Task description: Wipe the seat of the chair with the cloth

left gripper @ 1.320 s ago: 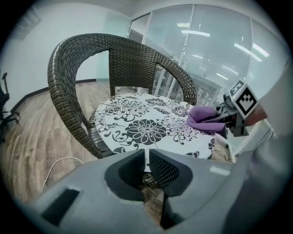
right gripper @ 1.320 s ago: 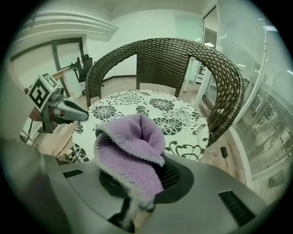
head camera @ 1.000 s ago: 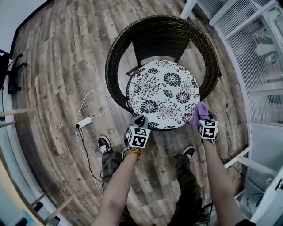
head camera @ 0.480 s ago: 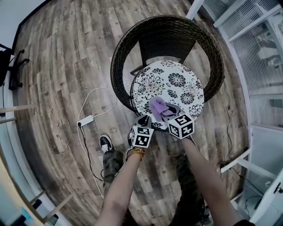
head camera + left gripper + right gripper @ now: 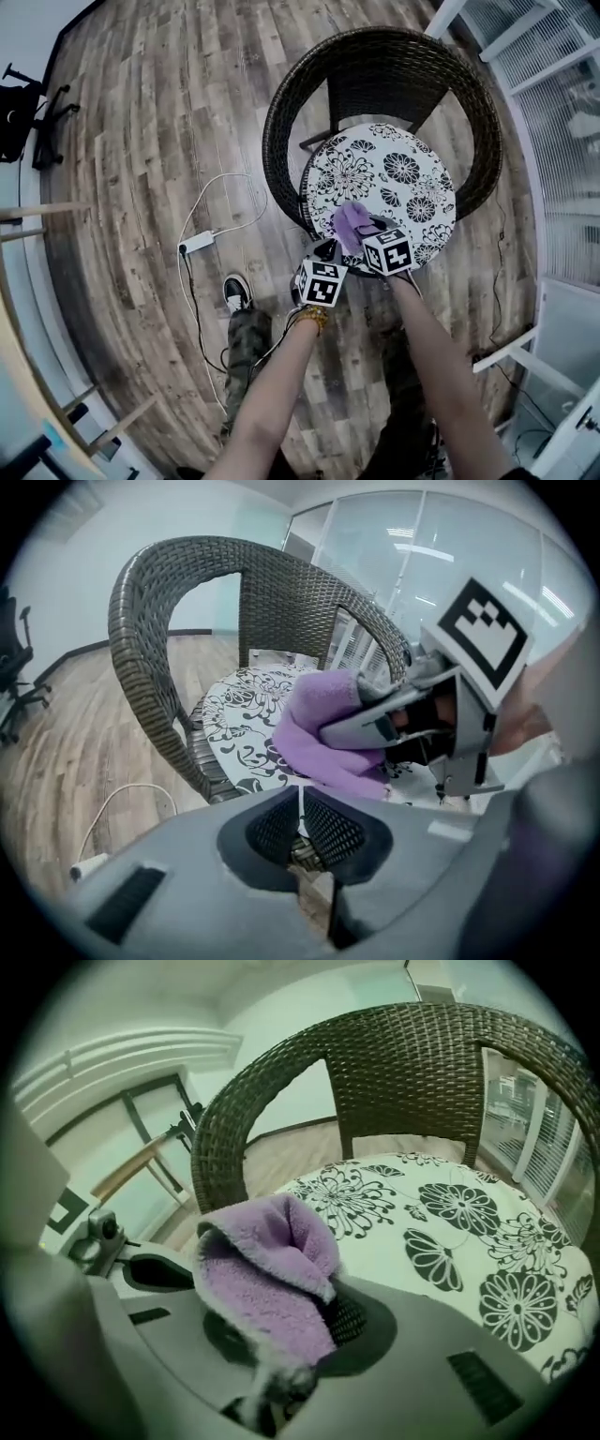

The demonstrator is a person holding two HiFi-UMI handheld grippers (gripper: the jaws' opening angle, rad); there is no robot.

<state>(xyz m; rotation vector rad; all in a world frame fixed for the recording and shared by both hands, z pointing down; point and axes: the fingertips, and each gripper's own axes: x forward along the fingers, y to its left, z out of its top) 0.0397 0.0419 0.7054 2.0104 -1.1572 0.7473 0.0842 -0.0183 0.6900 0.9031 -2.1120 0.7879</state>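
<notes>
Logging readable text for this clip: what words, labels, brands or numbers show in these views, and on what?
No readable text in any view.
Left cube and right cube: black-and-white square markers, patterns only.
Seat cushion: flower print, no words.
Purple cloth: no label visible.
</notes>
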